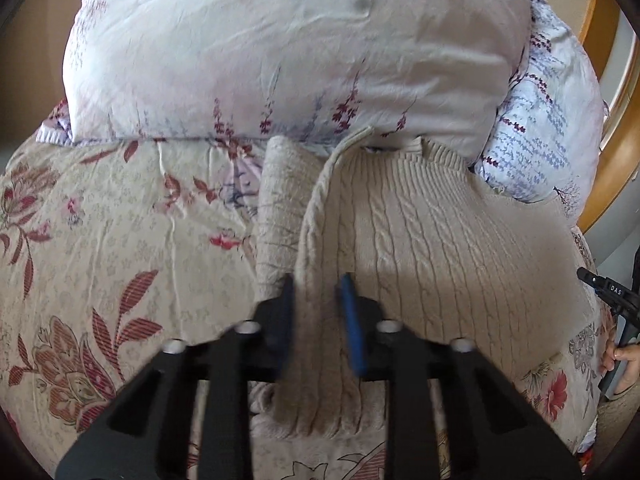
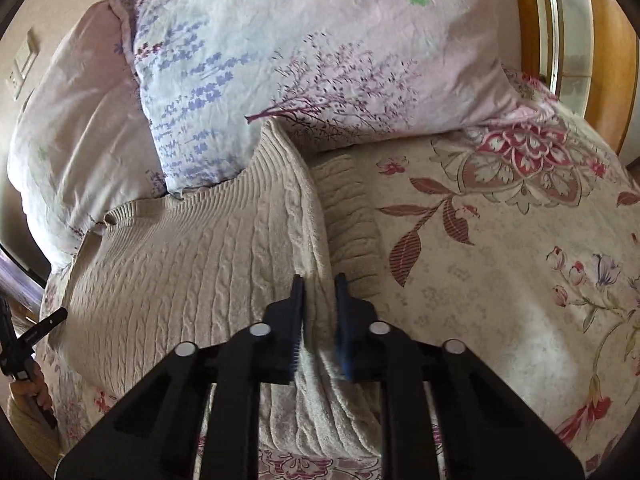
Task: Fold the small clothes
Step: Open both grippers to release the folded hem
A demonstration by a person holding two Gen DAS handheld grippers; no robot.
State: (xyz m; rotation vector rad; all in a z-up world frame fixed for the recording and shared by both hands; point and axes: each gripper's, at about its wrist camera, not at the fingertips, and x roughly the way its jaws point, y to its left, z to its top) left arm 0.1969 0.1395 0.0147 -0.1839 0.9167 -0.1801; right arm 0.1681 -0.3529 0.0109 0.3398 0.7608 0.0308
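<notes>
A beige cable-knit sweater (image 1: 432, 236) lies on the bed, its far edge against the pillows. My left gripper (image 1: 318, 284) is shut on the sweater's left edge, where the knit bunches between the fingers. In the right wrist view the same sweater (image 2: 192, 256) spreads to the left, and my right gripper (image 2: 320, 280) is shut on its right edge, a fold of knit pinched between the blue pads. A ribbed sleeve (image 2: 348, 216) lies just right of that fold.
A floral bedsheet (image 1: 120, 240) covers the bed. Two white floral pillows (image 1: 280, 52) (image 2: 320, 60) sit behind the sweater. A wooden headboard (image 2: 532, 12) rises at the back right. Each view shows the other hand-held gripper at its side edge (image 1: 612, 296) (image 2: 28, 340).
</notes>
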